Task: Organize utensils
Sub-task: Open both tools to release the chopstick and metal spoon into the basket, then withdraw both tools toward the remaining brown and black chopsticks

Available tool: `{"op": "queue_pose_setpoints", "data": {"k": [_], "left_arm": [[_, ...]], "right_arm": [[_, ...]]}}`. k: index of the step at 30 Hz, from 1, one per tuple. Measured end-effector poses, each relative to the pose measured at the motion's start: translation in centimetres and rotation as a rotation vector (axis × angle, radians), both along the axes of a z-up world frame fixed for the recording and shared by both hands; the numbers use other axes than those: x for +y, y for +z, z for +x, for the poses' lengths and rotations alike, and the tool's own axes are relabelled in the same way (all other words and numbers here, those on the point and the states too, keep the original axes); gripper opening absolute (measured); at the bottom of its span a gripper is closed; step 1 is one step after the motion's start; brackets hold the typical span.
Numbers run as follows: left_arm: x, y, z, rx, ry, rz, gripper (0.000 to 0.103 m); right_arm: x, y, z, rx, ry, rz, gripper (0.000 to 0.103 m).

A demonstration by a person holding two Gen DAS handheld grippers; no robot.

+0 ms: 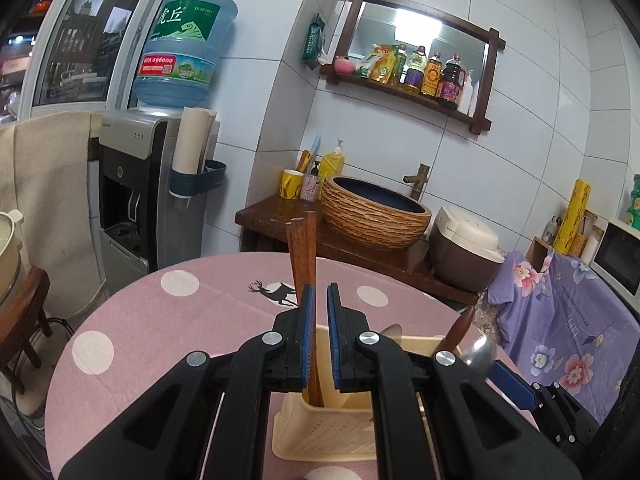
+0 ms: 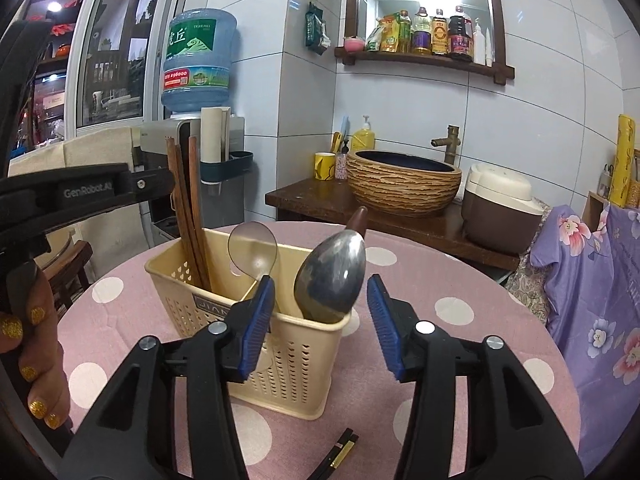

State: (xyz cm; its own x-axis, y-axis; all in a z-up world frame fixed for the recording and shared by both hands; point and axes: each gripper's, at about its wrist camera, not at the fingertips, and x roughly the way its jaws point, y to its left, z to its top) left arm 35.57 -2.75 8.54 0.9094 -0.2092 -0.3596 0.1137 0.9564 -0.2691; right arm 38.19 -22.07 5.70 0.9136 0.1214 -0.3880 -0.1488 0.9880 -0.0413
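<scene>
A beige slotted utensil holder [image 2: 280, 360] stands on the pink dotted table [image 2: 440, 280]. Brown wooden chopsticks [image 1: 302, 252] stand upright in its left compartment. My left gripper [image 1: 321, 292] is above the holder [image 1: 320, 432] with its jaws almost together. The chopsticks rise just past its left fingertip, outside the slit. A metal spoon [image 2: 332, 276], a clear spoon [image 2: 252, 248] and a brown-handled utensil [image 2: 358, 218] stand in the other compartments. My right gripper [image 2: 321, 282] is open, and its pads flank the metal spoon without touching it.
A pair of black chopsticks [image 2: 340, 450] lies on the table near its front edge. A person's hand [image 2: 36, 344] holds the left gripper [image 2: 152, 184]. Behind the table are a woven basin [image 2: 404, 184], a rice cooker [image 2: 500, 208] and a water dispenser [image 2: 196, 64]. Floral cloth [image 2: 592, 300] hangs at the right.
</scene>
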Motion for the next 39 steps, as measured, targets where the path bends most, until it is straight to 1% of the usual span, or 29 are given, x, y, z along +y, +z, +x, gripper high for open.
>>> {"op": "queue_pose_setpoints", "data": {"k": [2, 3, 4, 6, 8, 9, 11, 13, 16, 19, 22, 24, 26, 28, 31, 36, 38, 39], "left_arm": [[0.5, -0.2, -0.7, 0.019, -0.006, -0.012, 0.030], [0.8, -0.3, -1.1, 0.028, -0.009, -0.024, 0.050], [1.0, -0.6, -1.4, 0.037, -0.013, -0.033, 0.057], [1.5, -1.4, -2.4, 0.077, -0.032, -0.039, 0.060], [1.5, -2.5, -3.0, 0.123, -0.049, -0.020, 0.064], [1.5, -3.3, -3.4, 0.158, -0.056, -0.002, 0.067], [1.2, -4.8, -4.0, 0.221, -0.073, 0.033, 0.068], [0.7, -6.7, -4.6, 0.283, -0.086, 0.078, 0.068], [-0.8, -9.4, -5.4, 0.361, -0.121, 0.169, 0.068], [-2.2, -11.4, -6.0, 0.411, -0.169, 0.224, 0.068], [-3.2, -12.9, -6.2, 0.437, -0.166, 0.280, 0.068], [-3.0, -13.7, -6.1, 0.466, -0.168, 0.271, 0.068], [-2.9, -14.0, -6.0, 0.478, -0.169, 0.258, 0.068], [-3.0, -14.2, -6.0, 0.478, -0.165, 0.270, 0.068], [-3.4, -14.8, -6.1, 0.484, -0.152, 0.320, 0.066], [-1.9, -14.9, -6.5, 0.493, -0.159, 0.320, 0.067], [-0.5, -14.9, -6.6, 0.511, -0.160, 0.284, 0.067], [0.0, -14.9, -6.6, 0.514, -0.150, 0.267, 0.067]], "right_arm": [[-0.5, 0.1, -0.8, -0.003, -0.009, 0.013, 0.053], [-0.9, 0.1, -1.3, 0.001, -0.016, 0.022, 0.053], [-1.3, 0.1, -1.7, 0.010, -0.019, 0.030, 0.054], [-2.0, -0.3, -2.5, 0.045, -0.019, 0.047, 0.060], [-2.6, -1.1, -3.1, 0.091, -0.034, 0.047, 0.062], [-2.9, -1.5, -3.4, 0.114, -0.041, 0.047, 0.062], [-3.4, -2.9, -3.8, 0.181, -0.057, 0.049, 0.063], [-3.9, -4.9, -4.3, 0.263, -0.070, 0.057, 0.063], [-4.1, -7.4, -4.9, 0.348, -0.083, 0.056, 0.063], [-3.8, -9.4, -5.5, 0.410, -0.087, 0.048, 0.063], [-3.3, -10.7, -5.9, 0.448, -0.080, 0.035, 0.063], [-3.0, -11.3, -6.1, 0.466, -0.071, 0.034, 0.063], [-2.7, -11.4, -6.2, 0.471, -0.057, 0.039, 0.063], [-2.2, -11.2, -6.2, 0.469, -0.049, 0.030, 0.064], [-1.4, -11.7, -5.7, 0.496, -0.034, -0.015, 0.065], [-2.2, -11.7, -6.3, 0.507, -0.011, -0.056, 0.065], [-3.1, -11.7, -6.4, 0.519, -0.009, -0.050, 0.065], [-3.9, -11.6, -6.5, 0.523, -0.022, -0.029, 0.065]]}}
